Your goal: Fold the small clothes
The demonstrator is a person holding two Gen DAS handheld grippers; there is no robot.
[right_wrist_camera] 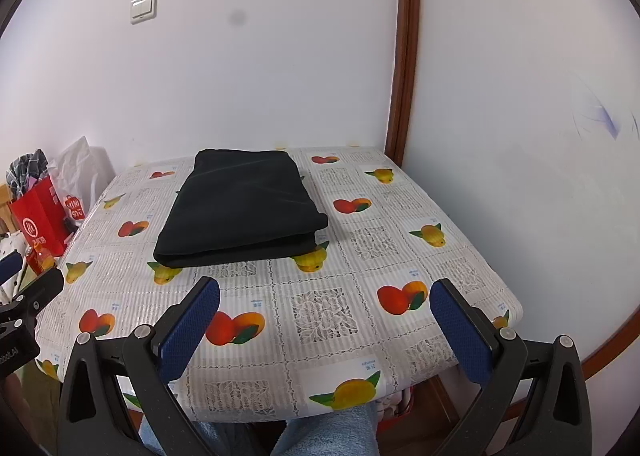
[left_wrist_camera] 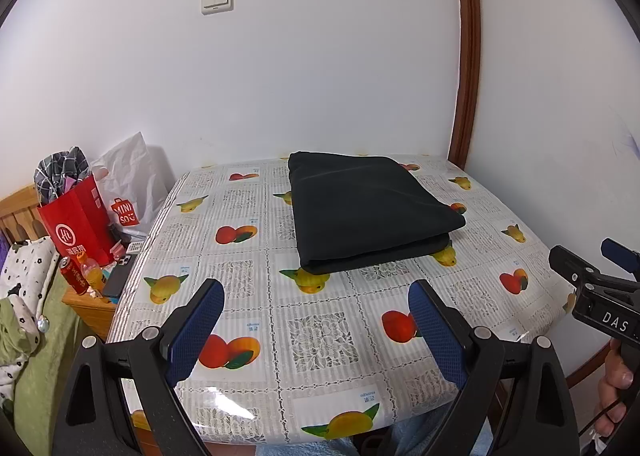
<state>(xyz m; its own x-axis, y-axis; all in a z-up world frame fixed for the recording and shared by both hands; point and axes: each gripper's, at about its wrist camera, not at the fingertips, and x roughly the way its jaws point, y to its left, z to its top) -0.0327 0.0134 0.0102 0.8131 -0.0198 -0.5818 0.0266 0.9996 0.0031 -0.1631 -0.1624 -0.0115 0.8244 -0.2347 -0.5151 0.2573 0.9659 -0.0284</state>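
Observation:
A black garment (left_wrist_camera: 368, 211), folded into a thick rectangle, lies on the far half of the table (left_wrist_camera: 320, 340); it also shows in the right wrist view (right_wrist_camera: 244, 207). My left gripper (left_wrist_camera: 316, 292) is open and empty, held over the table's near edge, well short of the garment. My right gripper (right_wrist_camera: 324, 292) is open and empty, also over the near edge. The right gripper shows at the right edge of the left wrist view (left_wrist_camera: 580, 256), open, and the left gripper shows at the left edge of the right wrist view (right_wrist_camera: 24, 276).
The table has a fruit-print plastic cover (right_wrist_camera: 316, 312) and stands in a corner of white walls. At the left are a red bag (left_wrist_camera: 76, 223), a white bag (left_wrist_camera: 128, 183), bottles (left_wrist_camera: 84, 272) and a phone (left_wrist_camera: 118, 276) on a wooden stand.

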